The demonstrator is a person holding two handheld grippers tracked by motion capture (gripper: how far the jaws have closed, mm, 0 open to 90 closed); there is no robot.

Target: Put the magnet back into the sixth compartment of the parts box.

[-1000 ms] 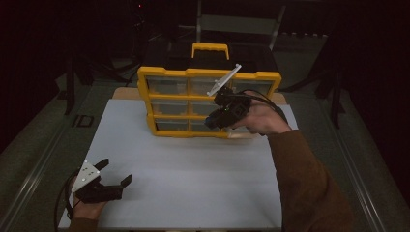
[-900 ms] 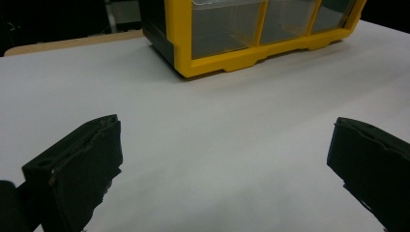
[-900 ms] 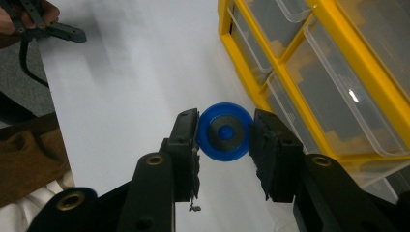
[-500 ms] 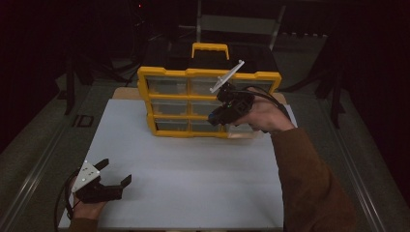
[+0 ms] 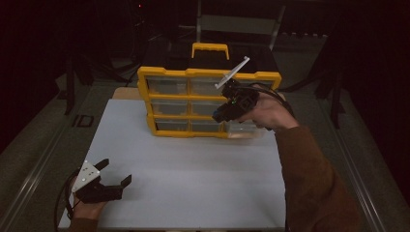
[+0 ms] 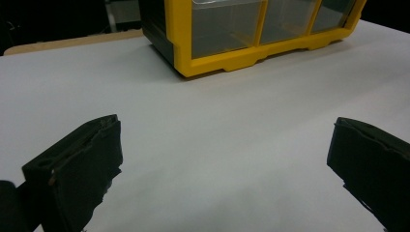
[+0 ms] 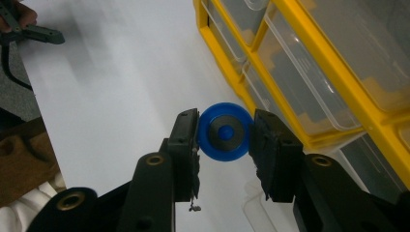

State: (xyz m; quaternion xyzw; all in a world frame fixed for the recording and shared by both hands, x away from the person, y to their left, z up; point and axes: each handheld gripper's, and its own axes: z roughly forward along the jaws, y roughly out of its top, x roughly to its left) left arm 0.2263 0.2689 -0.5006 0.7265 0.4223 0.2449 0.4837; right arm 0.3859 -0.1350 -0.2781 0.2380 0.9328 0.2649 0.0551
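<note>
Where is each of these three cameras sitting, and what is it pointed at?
High view: above the person's side, looking forward and down on the white table; both forearms and tools show.
Left gripper view: rides the left tool, low over the table, facing the yellow drawer cabinet.
Right gripper view: rides the right tool, which holds a blue disc.
All share the cabinet.

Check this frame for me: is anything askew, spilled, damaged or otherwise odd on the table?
Nothing is spilled or broken. One thing stands out: the bottom-right clear drawer of the yellow organizer is pulled out, while the other drawers sit flush. The right gripper, beside it, is shut on a blue disc. The left gripper rests open on the white table.
</note>
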